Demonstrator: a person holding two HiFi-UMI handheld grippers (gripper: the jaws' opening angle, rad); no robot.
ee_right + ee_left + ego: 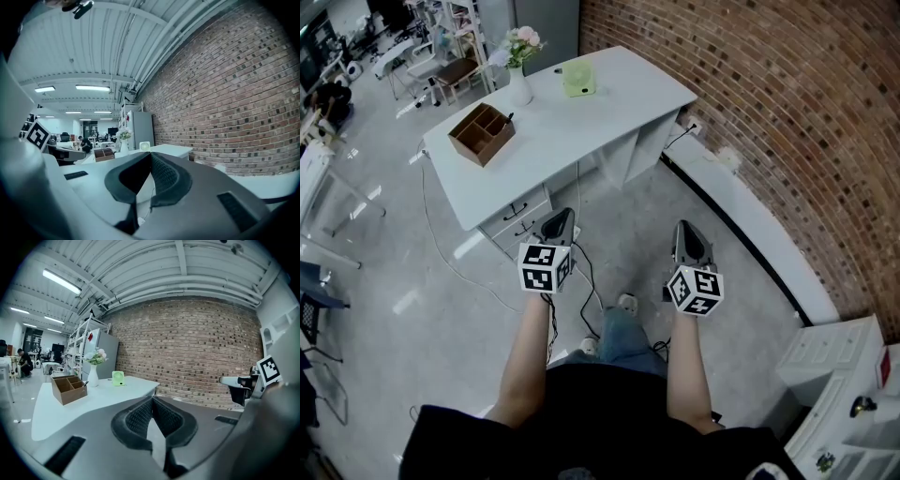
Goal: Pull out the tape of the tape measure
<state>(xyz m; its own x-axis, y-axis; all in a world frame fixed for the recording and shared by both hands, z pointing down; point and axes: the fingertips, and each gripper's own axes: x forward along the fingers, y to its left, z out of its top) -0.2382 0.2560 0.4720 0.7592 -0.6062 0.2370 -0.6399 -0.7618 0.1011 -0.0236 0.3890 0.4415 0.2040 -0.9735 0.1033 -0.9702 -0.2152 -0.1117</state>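
Observation:
A small light-green boxy object [578, 78], possibly the tape measure, stands near the far edge of the white desk [581, 117]; it also shows in the left gripper view [117, 378] and the right gripper view [145, 146]. Both grippers are held out over the floor, well short of the desk. My left gripper [562, 217] [152, 398] is shut, its tips touching with nothing between them. My right gripper [685, 229] [150, 154] is also shut and empty. Each points toward the desk.
On the desk stand a brown wooden organiser [482, 133] and a white vase with flowers [518, 82]. A brick wall [769, 103] with a white ledge [741, 211] runs along the right. Cables [591, 281] lie on the floor. A white cabinet [839, 375] is at bottom right.

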